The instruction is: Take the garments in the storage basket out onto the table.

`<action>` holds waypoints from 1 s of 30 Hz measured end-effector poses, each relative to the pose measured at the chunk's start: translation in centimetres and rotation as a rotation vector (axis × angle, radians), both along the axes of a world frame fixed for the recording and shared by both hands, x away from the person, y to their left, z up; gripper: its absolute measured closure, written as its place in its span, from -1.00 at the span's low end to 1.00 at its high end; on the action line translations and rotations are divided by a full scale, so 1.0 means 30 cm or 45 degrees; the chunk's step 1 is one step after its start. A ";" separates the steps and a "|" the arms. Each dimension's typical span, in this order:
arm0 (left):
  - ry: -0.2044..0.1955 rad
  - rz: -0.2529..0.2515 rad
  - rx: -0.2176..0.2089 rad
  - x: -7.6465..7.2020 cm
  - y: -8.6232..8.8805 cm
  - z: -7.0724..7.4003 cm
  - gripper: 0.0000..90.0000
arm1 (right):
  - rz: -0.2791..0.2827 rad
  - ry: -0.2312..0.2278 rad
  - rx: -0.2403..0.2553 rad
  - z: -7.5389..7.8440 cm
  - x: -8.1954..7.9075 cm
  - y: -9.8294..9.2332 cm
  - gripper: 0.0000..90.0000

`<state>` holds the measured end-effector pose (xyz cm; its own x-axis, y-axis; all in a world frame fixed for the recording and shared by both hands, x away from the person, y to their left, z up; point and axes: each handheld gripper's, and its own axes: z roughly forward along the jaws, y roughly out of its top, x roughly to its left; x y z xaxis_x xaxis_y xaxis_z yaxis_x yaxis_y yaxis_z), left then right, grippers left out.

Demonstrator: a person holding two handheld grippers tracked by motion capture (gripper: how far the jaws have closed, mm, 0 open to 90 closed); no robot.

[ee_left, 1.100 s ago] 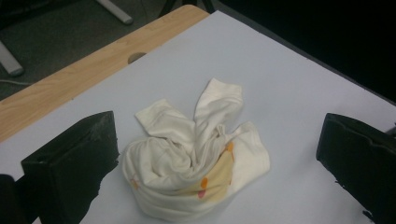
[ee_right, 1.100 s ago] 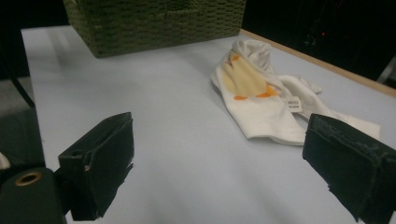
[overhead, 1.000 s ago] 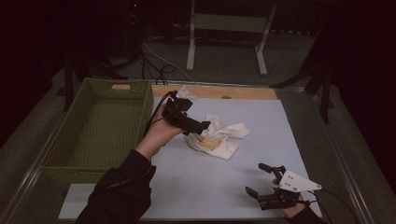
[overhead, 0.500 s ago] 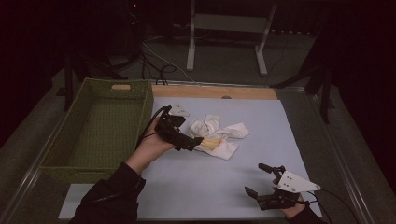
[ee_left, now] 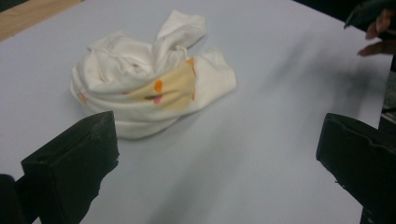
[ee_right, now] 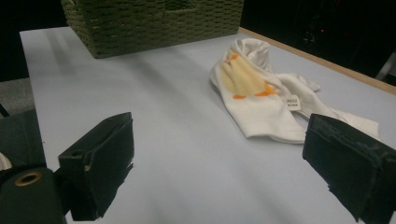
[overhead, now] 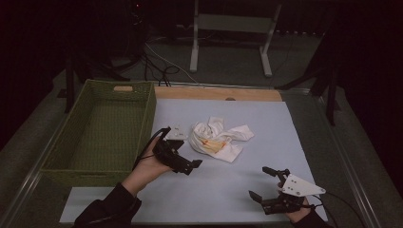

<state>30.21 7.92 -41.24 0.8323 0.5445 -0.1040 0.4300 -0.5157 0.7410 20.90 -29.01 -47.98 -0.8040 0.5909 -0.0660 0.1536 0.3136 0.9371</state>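
Left gripper [overhead: 183,161] has dropped back from the crumpled cloth [overhead: 216,138], jaws wide, empty; right gripper [overhead: 270,186] idle, released. Cloth not yet grasped.

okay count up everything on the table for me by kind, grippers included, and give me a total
White garment with yellow and orange print, crumpled: 1
Green woven basket: 1
Handheld grippers: 2, the left gripper and the right gripper, both with fingers apart
Total: 4
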 end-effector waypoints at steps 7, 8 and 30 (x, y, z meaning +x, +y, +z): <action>0.011 -0.040 0.020 -0.048 0.017 -0.042 -1.00 | 0.000 0.000 -0.009 0.003 -0.002 0.000 -0.80; 0.011 -0.056 0.027 -0.063 0.020 -0.051 -1.00 | 0.001 -0.004 -0.007 0.002 -0.002 0.003 -0.80; 0.057 -0.237 0.082 -0.215 0.039 -0.190 -1.00 | 0.012 -0.003 -0.010 0.002 -0.003 0.002 -0.80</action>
<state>23.76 9.10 -46.93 0.9145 0.3885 -0.1130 0.3546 -0.6352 0.6862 20.80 -28.95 -47.93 -0.8092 0.5830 -0.0724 0.1485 0.3222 0.9349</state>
